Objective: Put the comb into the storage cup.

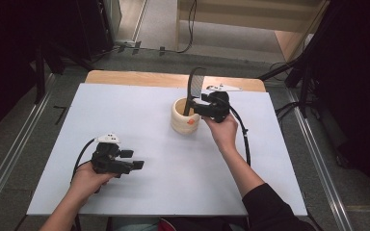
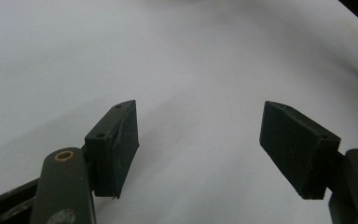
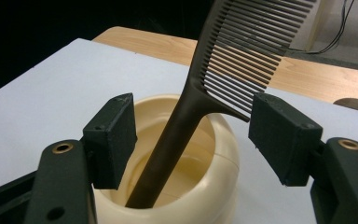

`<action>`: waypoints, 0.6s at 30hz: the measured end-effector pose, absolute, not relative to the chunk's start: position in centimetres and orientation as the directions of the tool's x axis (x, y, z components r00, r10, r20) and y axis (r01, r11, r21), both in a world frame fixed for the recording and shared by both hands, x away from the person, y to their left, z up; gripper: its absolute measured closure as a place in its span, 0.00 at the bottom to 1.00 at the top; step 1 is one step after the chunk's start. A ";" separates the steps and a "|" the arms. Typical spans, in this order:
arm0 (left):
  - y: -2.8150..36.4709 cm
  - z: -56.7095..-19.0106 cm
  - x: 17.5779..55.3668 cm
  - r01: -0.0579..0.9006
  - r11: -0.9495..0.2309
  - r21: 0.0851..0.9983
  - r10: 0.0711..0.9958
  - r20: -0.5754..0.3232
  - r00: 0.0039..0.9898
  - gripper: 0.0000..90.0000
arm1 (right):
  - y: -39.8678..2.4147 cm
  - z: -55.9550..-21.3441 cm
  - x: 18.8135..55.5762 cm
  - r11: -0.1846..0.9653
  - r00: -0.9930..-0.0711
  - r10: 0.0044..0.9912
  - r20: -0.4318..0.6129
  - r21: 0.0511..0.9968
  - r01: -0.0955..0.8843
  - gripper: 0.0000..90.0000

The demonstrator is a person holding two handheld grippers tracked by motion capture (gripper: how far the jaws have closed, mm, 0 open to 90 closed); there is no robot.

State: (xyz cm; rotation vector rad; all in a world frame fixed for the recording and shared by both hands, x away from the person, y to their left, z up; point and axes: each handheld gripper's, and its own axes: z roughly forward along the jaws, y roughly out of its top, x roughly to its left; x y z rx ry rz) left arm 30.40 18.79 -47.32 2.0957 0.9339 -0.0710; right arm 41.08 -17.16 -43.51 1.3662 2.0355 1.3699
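a: where does the job stand?

b: by my reading it's nearly done. the comb [image 1: 194, 89] stands handle-down in the cup [image 1: 184, 117], leaning against the rim, teeth end sticking up above it. the cup sits toward the far middle of the white table [image 1: 139, 120].

a: is the right gripper [image 3: 191, 140] holding it?

b: no. its jaws are spread wide, one on each side of the comb's handle, and neither pad touches it as far as i can see. the comb seems to rest on its own.

a: so what's left?

b: i'd say only drawing that gripper clear without knocking the comb.

a: and the left gripper [image 2: 198, 140]?

b: jaws spread too, nothing between them, low over bare table on the near left, well apart from the cup.

a: what are the things like?

b: the comb is dark, smooth plastic: a slim rounded handle widening into a row of fine, straight teeth. the cup is cream, glossy and rounded, with a bulging wall, a thick rim and a small orange mark on its side. the table is matte and plain.
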 end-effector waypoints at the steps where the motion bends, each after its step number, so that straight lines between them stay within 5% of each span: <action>1: 18.8 -47.3 30.4 0.640 -0.387 0.664 0.592 -0.353 0.725 0.32 | -17.2 -43.6 41.0 0.074 -0.484 0.845 0.229 0.845 0.529 0.34; 18: 18.7 -47.2 30.3 0.631 -0.396 0.667 0.582 -0.349 0.735 0.32 | -17.6 -43.7 38.8 0.100 -0.520 0.820 0.239 0.835 0.541 0.34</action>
